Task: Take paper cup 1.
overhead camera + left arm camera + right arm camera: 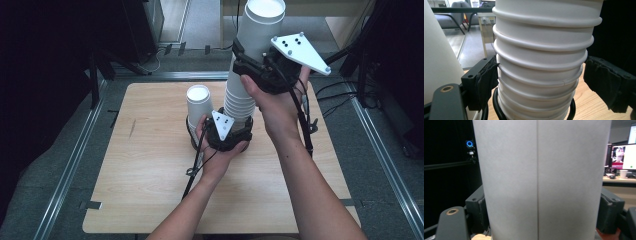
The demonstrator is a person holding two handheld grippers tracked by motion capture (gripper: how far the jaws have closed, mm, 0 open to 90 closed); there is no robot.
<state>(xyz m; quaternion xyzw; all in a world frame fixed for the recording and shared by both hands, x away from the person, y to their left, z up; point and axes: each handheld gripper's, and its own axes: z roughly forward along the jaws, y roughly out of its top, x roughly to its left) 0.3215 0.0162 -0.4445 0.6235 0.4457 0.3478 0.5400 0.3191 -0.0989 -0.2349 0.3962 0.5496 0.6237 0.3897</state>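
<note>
A tall stack of white paper cups [240, 95] stands rims down on the wooden table [150, 200]. Its stacked rims [541, 62] sit between the padded jaws of my left gripper [539, 82], which is shut on the stack's lower part [239, 119]. My right gripper [251, 56] is high up and shut on the topmost cup [260, 30]. That cup's smooth wall [541, 175] runs between the two jaws. A single white cup [199, 104] stands just left of the stack, close to my left hand, and its wall [436, 57] is at that view's left edge.
The table is bare wood around the cups. Metal rails [70, 165] run along the left and right sides of the table, with dark equipment and cables [345, 95] beyond. A desk with monitors [621, 157] stands far off.
</note>
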